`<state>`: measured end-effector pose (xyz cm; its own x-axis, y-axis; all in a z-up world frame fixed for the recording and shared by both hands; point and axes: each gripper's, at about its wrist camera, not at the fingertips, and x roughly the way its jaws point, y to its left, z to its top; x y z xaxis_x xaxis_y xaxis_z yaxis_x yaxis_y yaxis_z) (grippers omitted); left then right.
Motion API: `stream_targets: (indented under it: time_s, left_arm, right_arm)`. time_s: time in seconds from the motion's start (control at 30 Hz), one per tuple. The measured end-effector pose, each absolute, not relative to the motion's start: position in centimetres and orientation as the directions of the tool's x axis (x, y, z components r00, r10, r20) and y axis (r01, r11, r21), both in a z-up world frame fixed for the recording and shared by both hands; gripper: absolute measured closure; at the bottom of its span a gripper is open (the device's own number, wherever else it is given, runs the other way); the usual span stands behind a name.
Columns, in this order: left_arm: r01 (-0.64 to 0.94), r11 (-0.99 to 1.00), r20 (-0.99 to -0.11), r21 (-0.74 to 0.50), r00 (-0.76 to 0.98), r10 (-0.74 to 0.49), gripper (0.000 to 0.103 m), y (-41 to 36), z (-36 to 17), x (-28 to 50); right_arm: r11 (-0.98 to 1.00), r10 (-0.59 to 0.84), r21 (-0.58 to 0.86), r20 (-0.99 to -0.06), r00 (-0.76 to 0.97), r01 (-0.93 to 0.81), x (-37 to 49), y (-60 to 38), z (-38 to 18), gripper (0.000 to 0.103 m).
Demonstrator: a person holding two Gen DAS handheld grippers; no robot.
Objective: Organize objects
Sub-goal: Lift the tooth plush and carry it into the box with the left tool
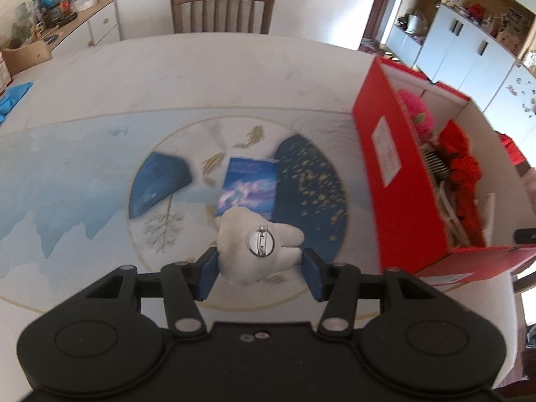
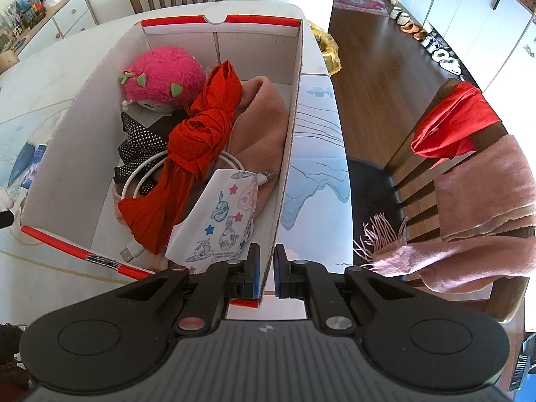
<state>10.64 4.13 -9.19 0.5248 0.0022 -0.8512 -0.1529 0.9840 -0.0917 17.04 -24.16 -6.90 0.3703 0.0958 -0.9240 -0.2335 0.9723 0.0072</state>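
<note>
Red box [image 2: 291, 140] wall hides part of right gripper [image 2: 267, 268] pads

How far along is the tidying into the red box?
Done: a pink plush toy, red cloth, cable and patterned pouch already lie in the red box. In hand: the left gripper holds a white plush pin; the right gripper clamps the box wall. Left: a blue card on the table.

2 steep wrist views, shared box [image 1: 398, 181]
</note>
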Motion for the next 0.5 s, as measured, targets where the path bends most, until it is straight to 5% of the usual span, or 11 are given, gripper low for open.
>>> stream_targets:
  time_s: [0.5]
  left_arm:
    - [0.031,0.990,-0.802,-0.136,0.584,-0.129,0.052,0.4,-3.5,12.7]
  right_arm:
    - [0.973,0.109,0.022,-0.919,0.380,-0.228,16.5,-24.2,-6.8,0.095]
